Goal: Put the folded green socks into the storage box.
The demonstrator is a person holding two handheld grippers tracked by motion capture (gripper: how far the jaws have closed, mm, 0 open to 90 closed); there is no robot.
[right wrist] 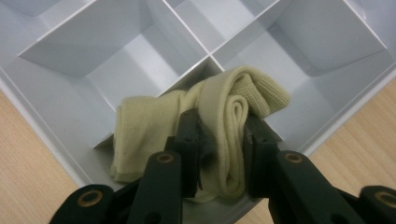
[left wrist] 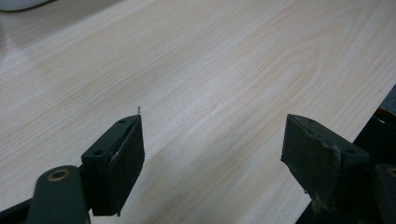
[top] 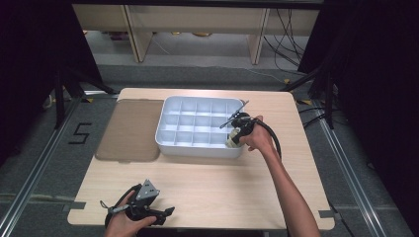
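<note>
Right gripper view showed your right gripper (right wrist: pixel 219 140) clenched on a rolled pale-yellow knitted sock (right wrist: pixel 205 121), its black jaws pressing the fold from both sides. You held that sock over a corner compartment of the white plastic divided organiser tray (right wrist: pixel 60 98), right at the tray's rim, with part of the fabric draped against a divider wall. In the high view, that tray (top: pixel 170 140) sat on the light wooden bench (top: pixel 222 182), and a flat smoky-brown translucent lid (top: pixel 131 131) lay just beside its left side. Your left gripper (left wrist: pixel 212 154) rested near the front edge of the bench, well apart from the tray, jaws spread wide and grasping nothing.
</note>
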